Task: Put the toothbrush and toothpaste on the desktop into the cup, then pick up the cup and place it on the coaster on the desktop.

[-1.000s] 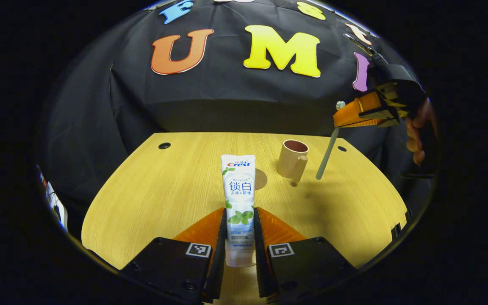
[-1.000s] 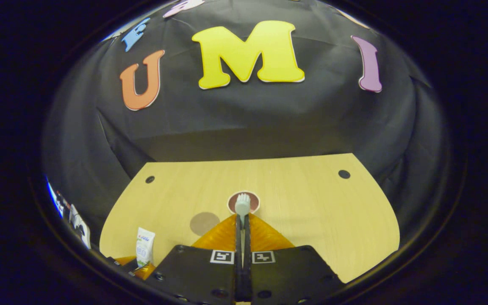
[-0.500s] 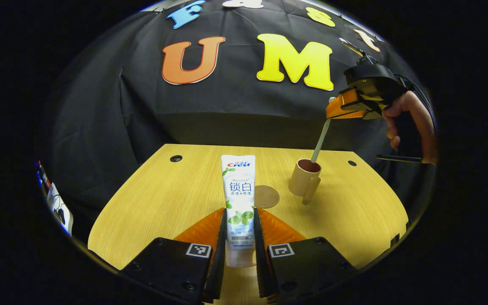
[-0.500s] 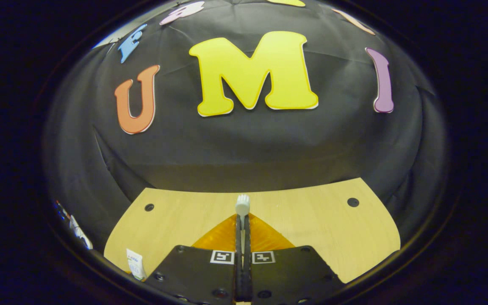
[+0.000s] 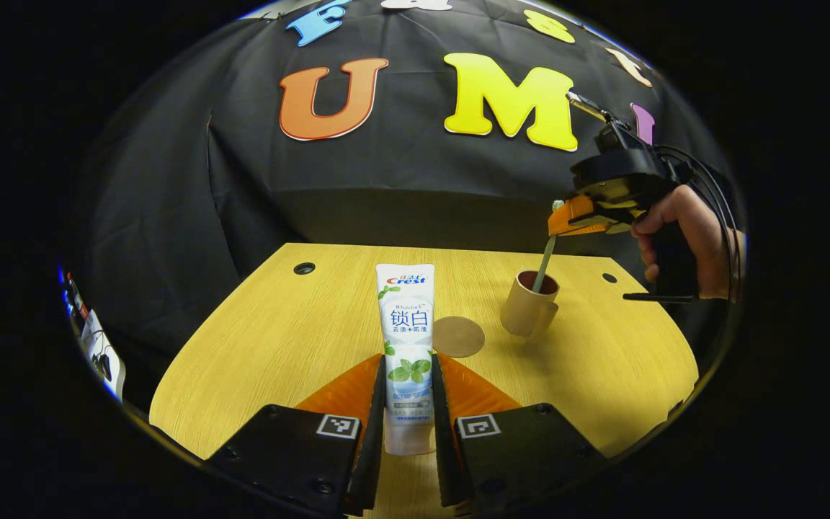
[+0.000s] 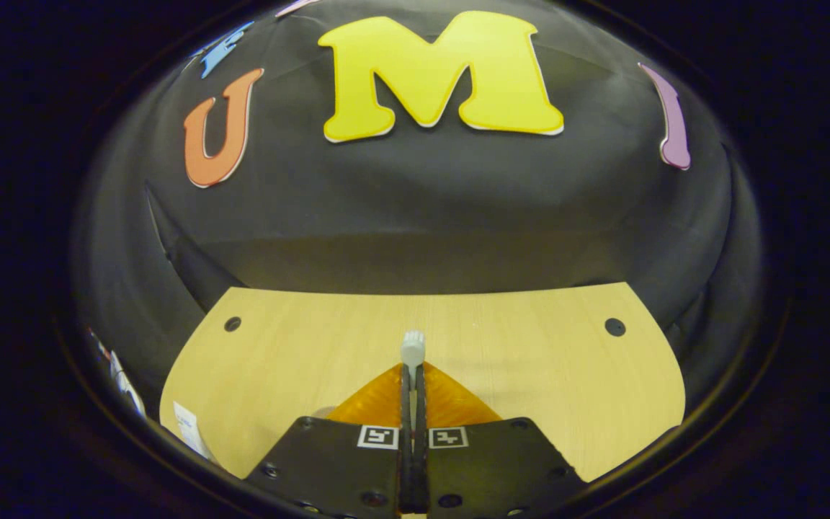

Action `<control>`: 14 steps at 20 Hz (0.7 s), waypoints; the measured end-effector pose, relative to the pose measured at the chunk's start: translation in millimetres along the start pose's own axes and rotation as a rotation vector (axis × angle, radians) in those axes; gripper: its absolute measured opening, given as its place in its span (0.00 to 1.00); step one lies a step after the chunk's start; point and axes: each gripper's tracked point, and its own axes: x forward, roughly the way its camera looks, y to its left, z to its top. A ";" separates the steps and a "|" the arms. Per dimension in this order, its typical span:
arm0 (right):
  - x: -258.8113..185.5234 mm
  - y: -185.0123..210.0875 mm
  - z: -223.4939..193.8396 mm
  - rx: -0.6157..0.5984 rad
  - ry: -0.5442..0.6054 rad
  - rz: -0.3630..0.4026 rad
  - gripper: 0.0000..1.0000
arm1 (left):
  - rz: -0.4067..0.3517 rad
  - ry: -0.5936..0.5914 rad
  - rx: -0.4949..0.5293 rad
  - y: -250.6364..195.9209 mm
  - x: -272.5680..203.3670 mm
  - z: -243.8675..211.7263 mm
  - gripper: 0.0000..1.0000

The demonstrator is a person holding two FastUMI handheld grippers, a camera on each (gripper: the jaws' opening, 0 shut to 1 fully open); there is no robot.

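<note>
In the left gripper view, the left gripper (image 5: 408,404) is clenched on the upright toothpaste (image 5: 406,339); far right, the right gripper (image 5: 579,216) lowers the toothbrush (image 5: 545,254) into the cup (image 5: 528,304), just right of the coaster (image 5: 458,336) on the counter (image 5: 278,339). In the right gripper view, its fingers (image 6: 406,404) pinch the brush. Loading is underway; releasing the brush should come next.

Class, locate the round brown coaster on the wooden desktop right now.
In the left gripper view, the round brown coaster lies flat on the wooden desktop, between the white toothpaste tube and the tan cup.
</note>
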 end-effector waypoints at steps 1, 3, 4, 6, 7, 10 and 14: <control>5.0 0.3 -5.7 -0.006 0.016 0.002 0.01 | 0.000 0.002 0.003 -0.2 1.4 -1.5 0.35; 13.2 1.1 -16.1 -0.013 0.049 0.007 0.01 | -0.001 0.008 0.000 -1.1 1.3 -2.7 0.35; 17.2 -0.3 -19.1 -0.016 0.057 0.001 0.01 | 0.001 0.009 0.001 -1.3 0.3 -4.1 0.35; 23.7 -1.1 -25.0 -0.019 0.078 -0.001 0.01 | 0.006 0.007 0.007 0.3 -0.9 -2.6 0.35; 24.7 -1.7 -26.0 -0.018 0.085 -0.005 0.04 | 0.007 0.005 0.011 0.6 -1.0 -2.2 0.35; 25.0 -0.5 -27.4 -0.010 0.085 0.004 0.14 | 0.009 -0.003 0.024 0.3 0.2 2.1 0.35; 15.0 -7.0 -18.5 -0.013 0.049 -0.014 0.47 | 0.007 -0.030 0.022 -5.3 3.4 13.6 0.35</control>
